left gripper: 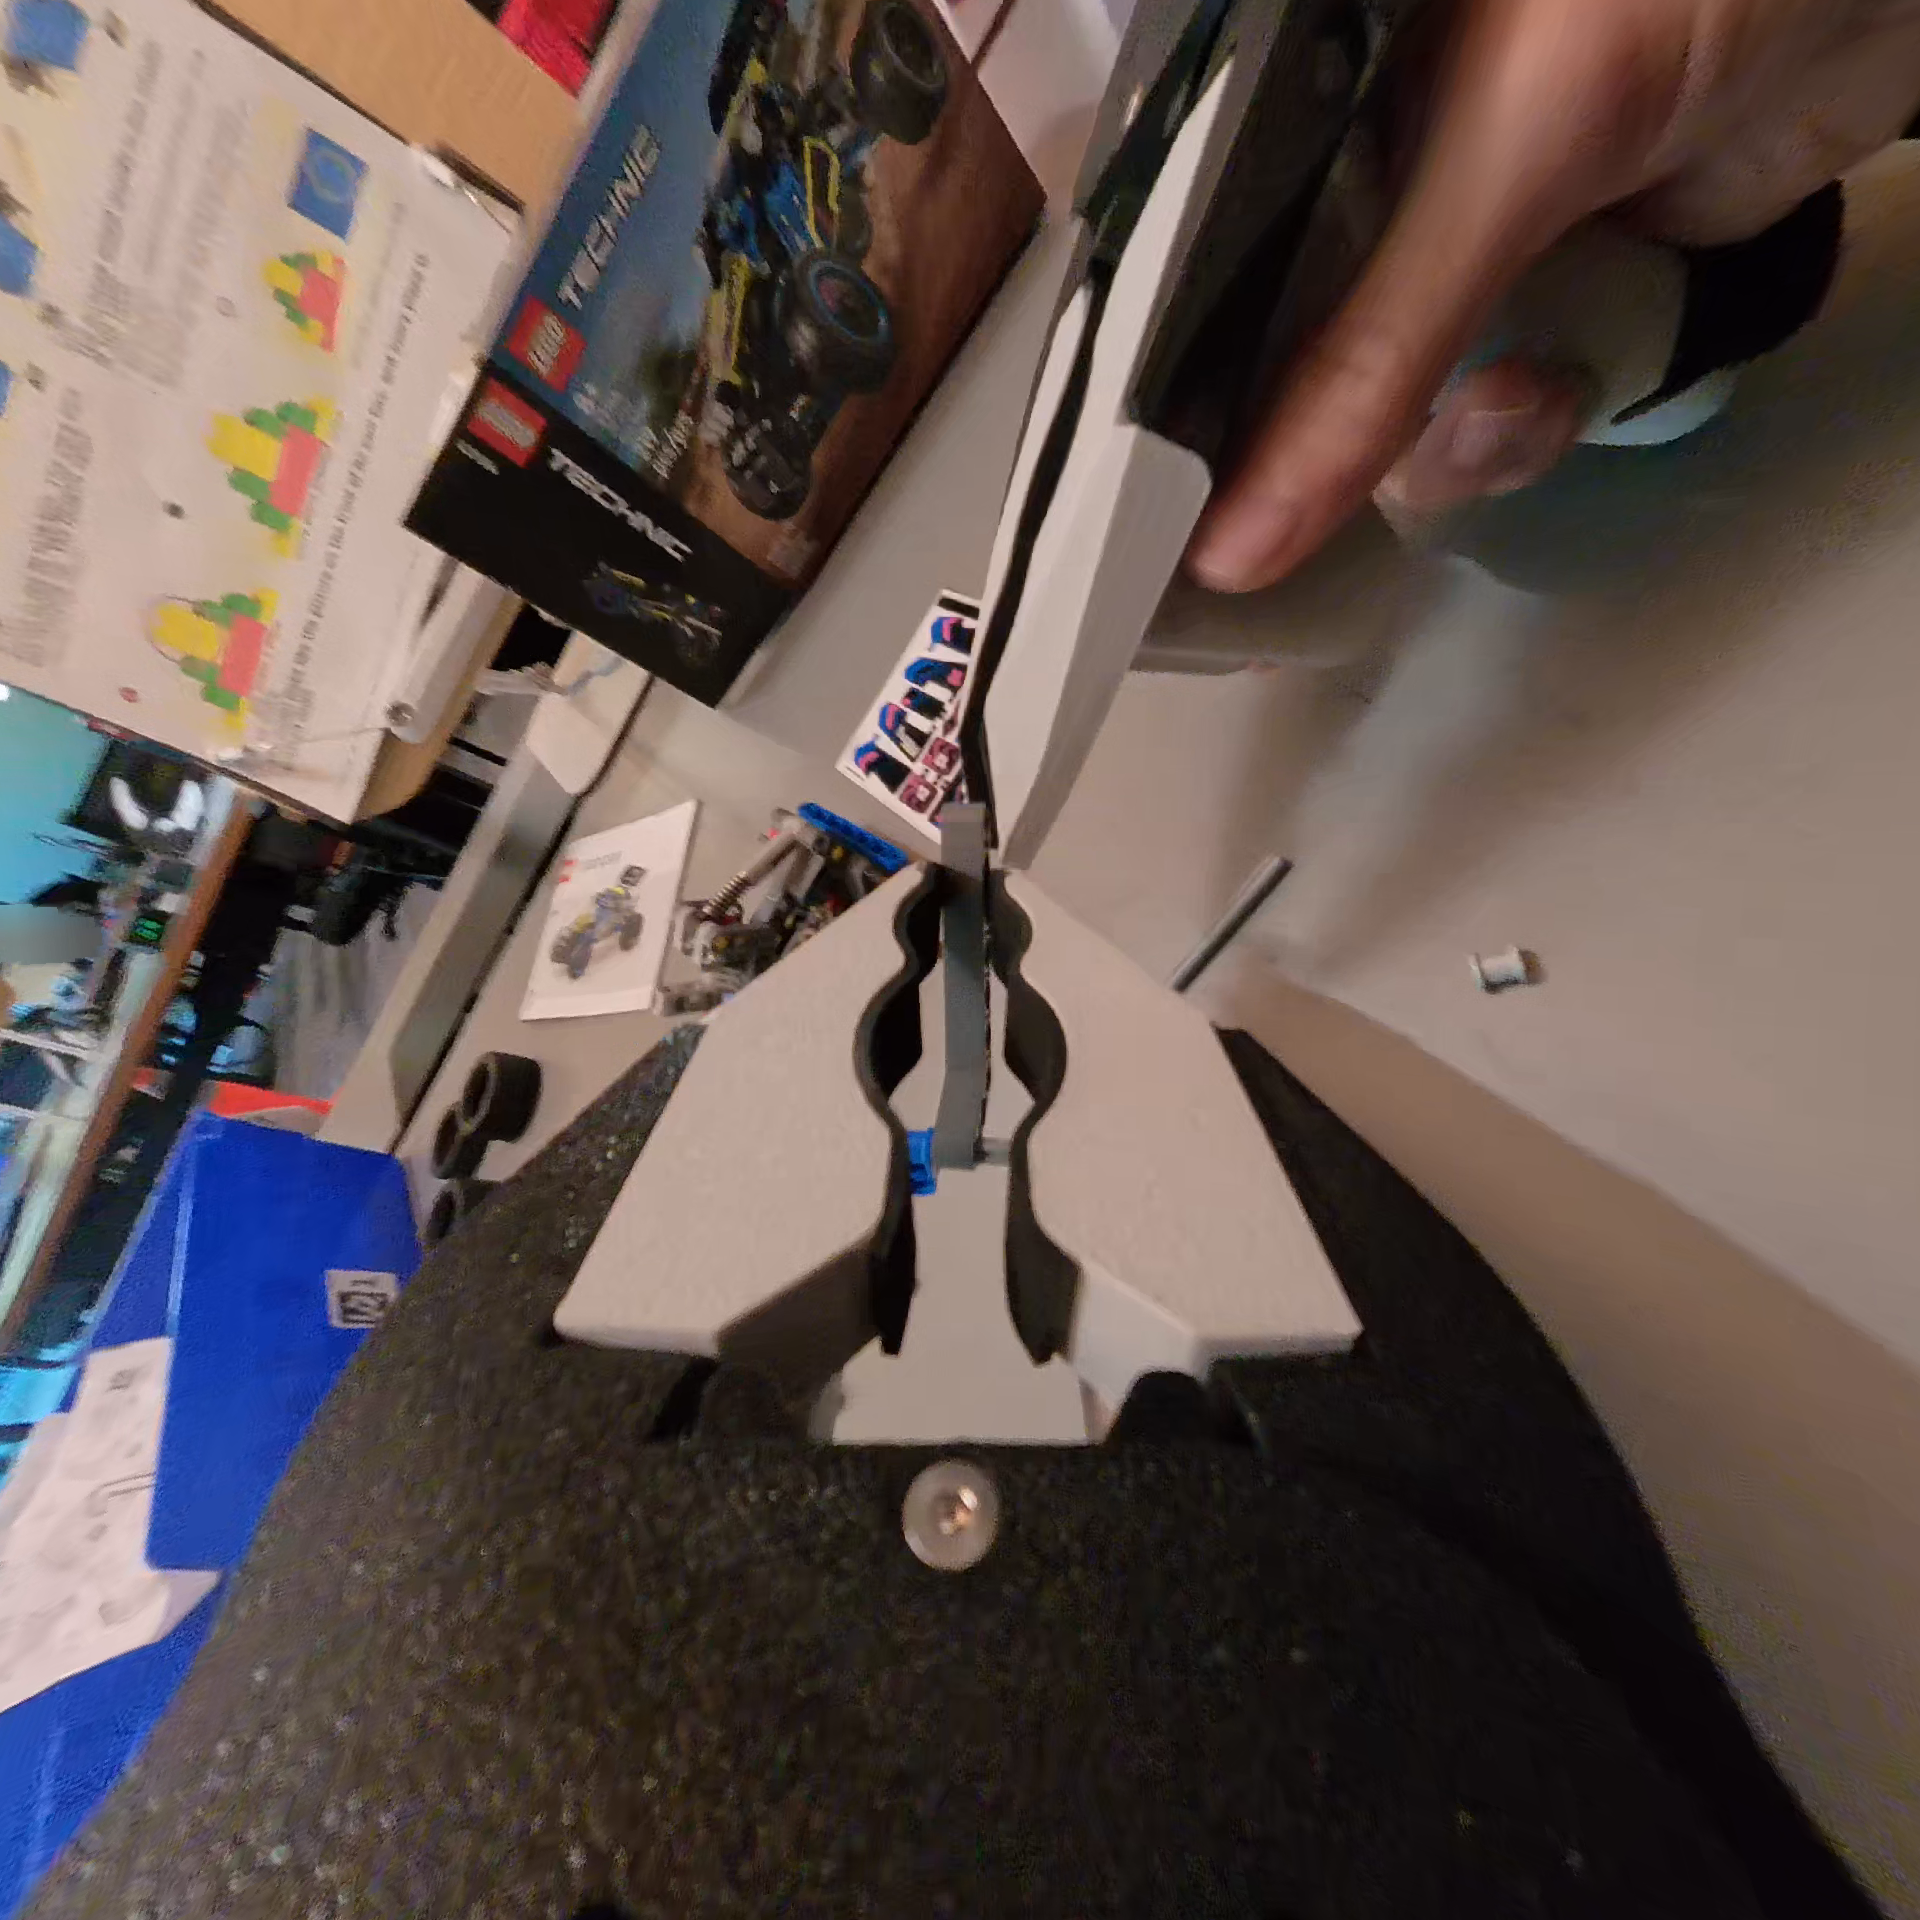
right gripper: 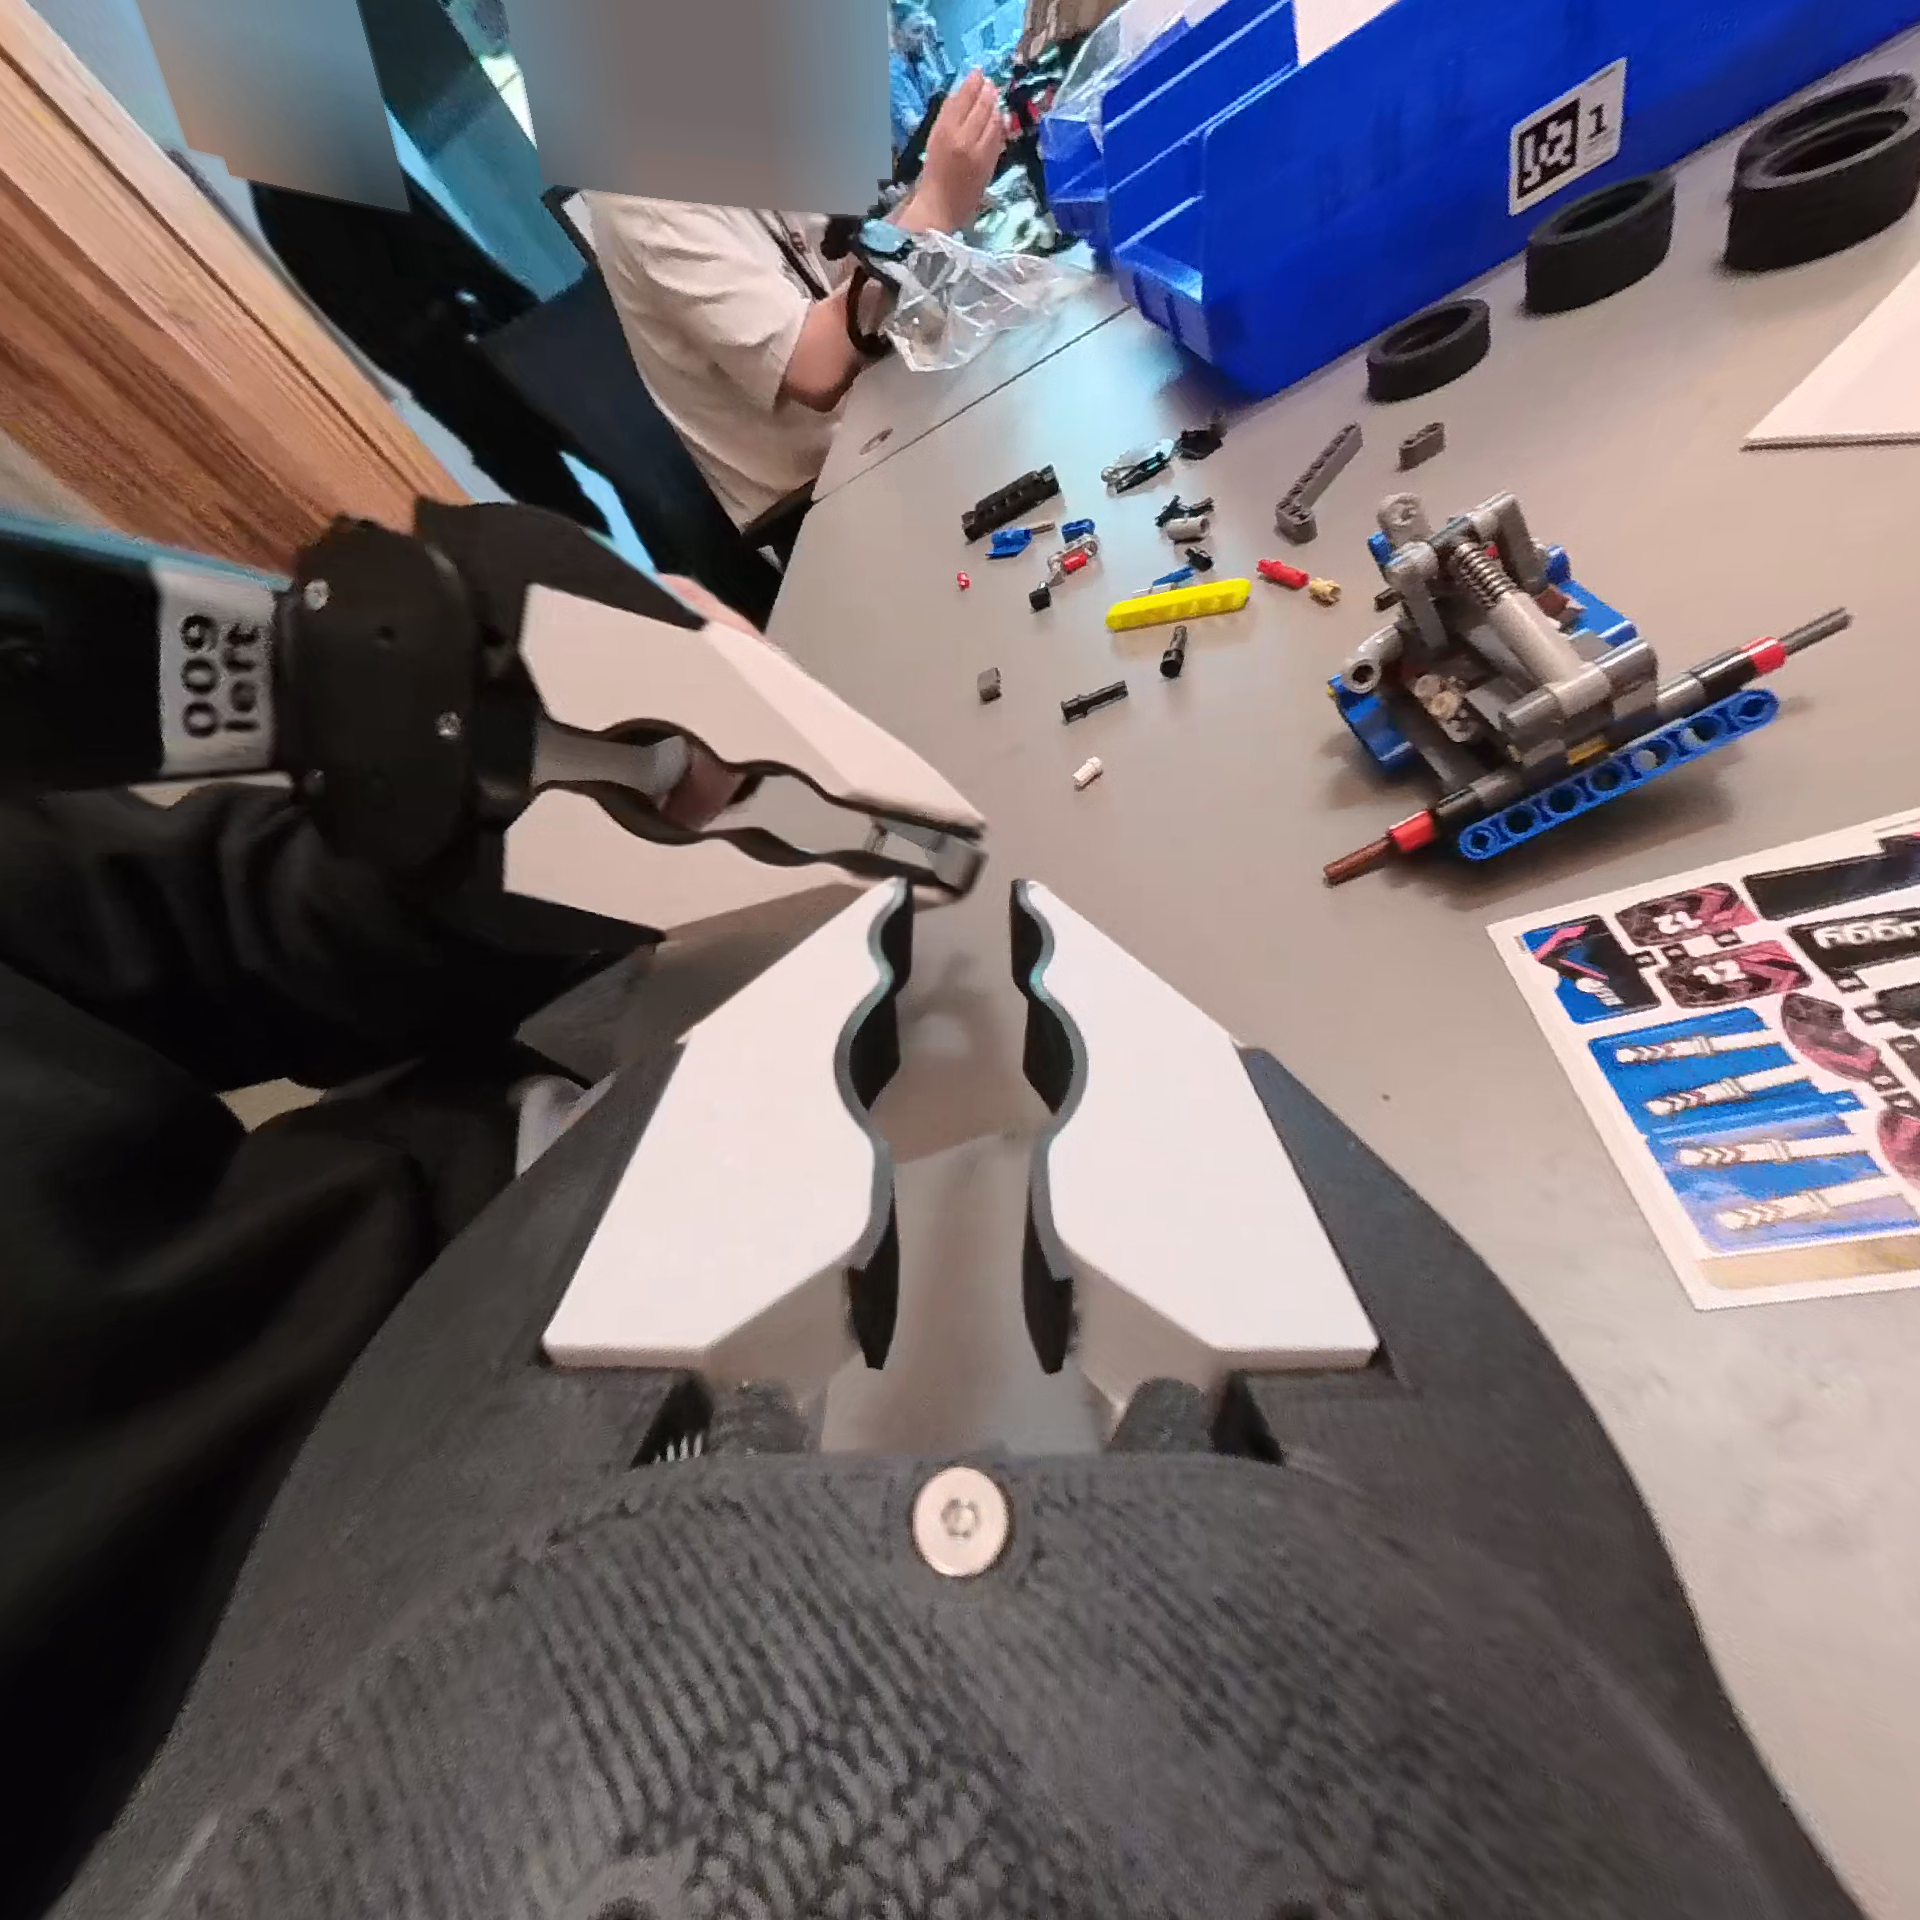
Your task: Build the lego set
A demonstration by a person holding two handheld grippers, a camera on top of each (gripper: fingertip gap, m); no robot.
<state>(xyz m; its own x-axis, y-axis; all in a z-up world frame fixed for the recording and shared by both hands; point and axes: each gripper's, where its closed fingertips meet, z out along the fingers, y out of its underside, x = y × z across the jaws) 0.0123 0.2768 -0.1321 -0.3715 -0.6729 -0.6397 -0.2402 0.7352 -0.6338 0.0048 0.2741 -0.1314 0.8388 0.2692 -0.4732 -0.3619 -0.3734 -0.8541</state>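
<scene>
My left gripper [left gripper: 964,883] is shut on a long grey Lego beam [left gripper: 961,997] that stands upright between its fingers, with a blue pin [left gripper: 923,1158] at its lower end. In the right wrist view the left gripper [right gripper: 961,847] comes in from the left, with the grey piece [right gripper: 951,854] at its tip. My right gripper [right gripper: 964,896] is open and empty, its tips just below the left gripper's tip. In the left wrist view the right gripper [left gripper: 987,831] reaches down from above to the beam's top end. The partly built blue and grey chassis [right gripper: 1538,675] lies on the grey table [right gripper: 1247,1039].
A sticker sheet [right gripper: 1745,1060] lies at the right. Loose small parts and a yellow beam [right gripper: 1179,605] lie beyond the grippers. Black tyres [right gripper: 1429,348] and a blue bin [right gripper: 1299,187] stand at the back. The set's box [left gripper: 727,343], a booklet [left gripper: 613,914] and a grey axle [left gripper: 1231,920] are nearby. A person [right gripper: 727,312] sits across the table. My two grippers' fingertips are within a few centimetres of each other.
</scene>
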